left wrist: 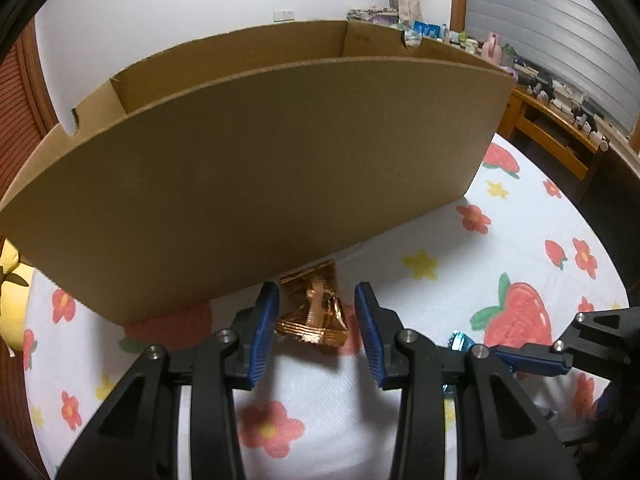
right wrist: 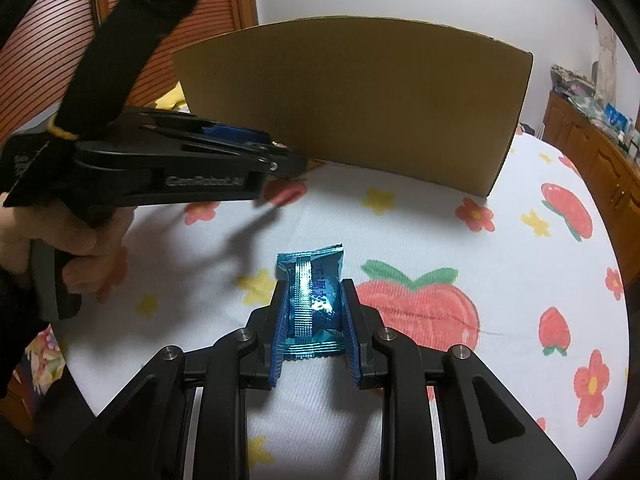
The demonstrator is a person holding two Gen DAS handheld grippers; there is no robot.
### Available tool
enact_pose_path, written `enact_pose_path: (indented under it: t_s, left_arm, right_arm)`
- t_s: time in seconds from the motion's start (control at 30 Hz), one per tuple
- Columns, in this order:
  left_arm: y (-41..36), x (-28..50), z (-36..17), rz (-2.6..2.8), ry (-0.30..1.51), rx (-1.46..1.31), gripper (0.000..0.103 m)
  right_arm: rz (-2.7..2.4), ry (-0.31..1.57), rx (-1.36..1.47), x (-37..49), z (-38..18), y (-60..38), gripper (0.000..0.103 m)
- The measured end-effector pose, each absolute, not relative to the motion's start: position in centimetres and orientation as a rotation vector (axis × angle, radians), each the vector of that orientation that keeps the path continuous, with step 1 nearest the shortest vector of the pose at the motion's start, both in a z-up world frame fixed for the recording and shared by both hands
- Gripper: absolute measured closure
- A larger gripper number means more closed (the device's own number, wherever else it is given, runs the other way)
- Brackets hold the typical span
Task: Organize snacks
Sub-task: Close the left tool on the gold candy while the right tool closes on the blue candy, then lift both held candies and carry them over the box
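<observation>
A crinkled gold snack packet (left wrist: 314,314) hangs between the blue pads of my left gripper (left wrist: 317,288), a little above the sheet, casting a shadow; the gripper is shut on it, close to the foot of a tall cardboard box (left wrist: 280,160). My right gripper (right wrist: 314,288) is shut on a shiny blue snack packet (right wrist: 312,300), both pads pressing its sides, low over the sheet. In the right wrist view the left gripper (right wrist: 288,160) shows side-on, its tip by the cardboard box (right wrist: 360,100), a hand (right wrist: 72,248) on its handle. The right gripper's fingers (left wrist: 532,360) show at the left view's lower right.
Everything rests on a white sheet (right wrist: 400,232) printed with strawberries and flowers. A yellow plush (left wrist: 12,300) lies at the far left. A wooden desk (left wrist: 552,132) and a cluttered wooden cabinet (right wrist: 592,152) stand beyond the bed on the right.
</observation>
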State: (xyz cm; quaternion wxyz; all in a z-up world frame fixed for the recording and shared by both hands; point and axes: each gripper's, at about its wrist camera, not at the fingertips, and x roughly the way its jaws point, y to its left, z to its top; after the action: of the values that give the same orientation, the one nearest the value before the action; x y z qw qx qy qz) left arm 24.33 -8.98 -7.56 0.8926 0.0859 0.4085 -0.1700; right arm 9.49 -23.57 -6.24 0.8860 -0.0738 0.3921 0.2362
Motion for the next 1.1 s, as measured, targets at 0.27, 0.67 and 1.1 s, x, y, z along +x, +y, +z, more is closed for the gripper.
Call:
enact_pose_path:
  t_s: [0.27,0.67,1.1]
  left_arm:
    - [-8.5,24.9,-8.1,-0.341,0.867,0.176,0.078]
    - [-6.7,21.6,-7.7,-0.337,0.838,0.172,0.085]
    - [-4.6,15.8,-5.5,-0.360,0.770,0.127,0.085]
  right_arm:
    - [0.493,0.816,-0.154,9.5,-6.1,-23.2,0.080]
    - [0.490,0.814,-0.155,9.5,-6.0,-23.2,0.080]
    - [0.493,0.814,-0.149,9.7,-6.0,-23.4,0.080]
